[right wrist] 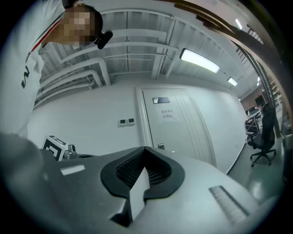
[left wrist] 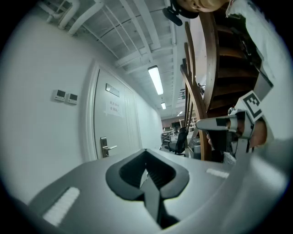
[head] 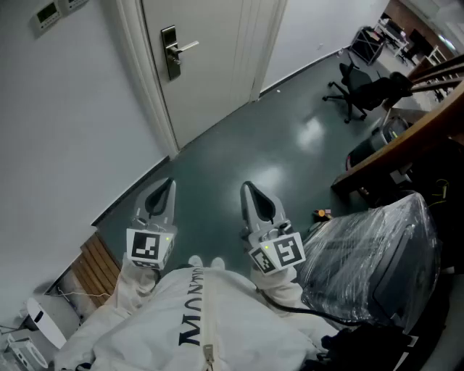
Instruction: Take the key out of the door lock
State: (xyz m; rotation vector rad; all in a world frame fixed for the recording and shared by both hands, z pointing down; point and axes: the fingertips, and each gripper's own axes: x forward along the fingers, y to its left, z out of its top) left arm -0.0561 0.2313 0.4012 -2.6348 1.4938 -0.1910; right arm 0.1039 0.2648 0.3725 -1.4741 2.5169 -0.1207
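Note:
A white door point(head: 217, 58) stands shut across the dark floor, with a metal lock plate and lever handle point(head: 172, 51) on it. No key can be made out at this distance. Both grippers are held low in front of the person, far from the door. My left gripper point(head: 167, 184) is shut with nothing in it, and my right gripper point(head: 248, 188) is shut and empty too. In the left gripper view the lock plate point(left wrist: 105, 147) shows small beyond the closed jaws. The right gripper view has the door point(right wrist: 181, 130) straight ahead.
An office chair point(head: 354, 88) stands at the far right. A plastic-wrapped bulk point(head: 377, 250) sits close on the right under a wooden stair rail point(head: 406, 138). Wooden slats point(head: 98, 264) and a white device point(head: 43, 320) lie at the left wall. Wall control panels point(head: 47, 12) hang left of the door.

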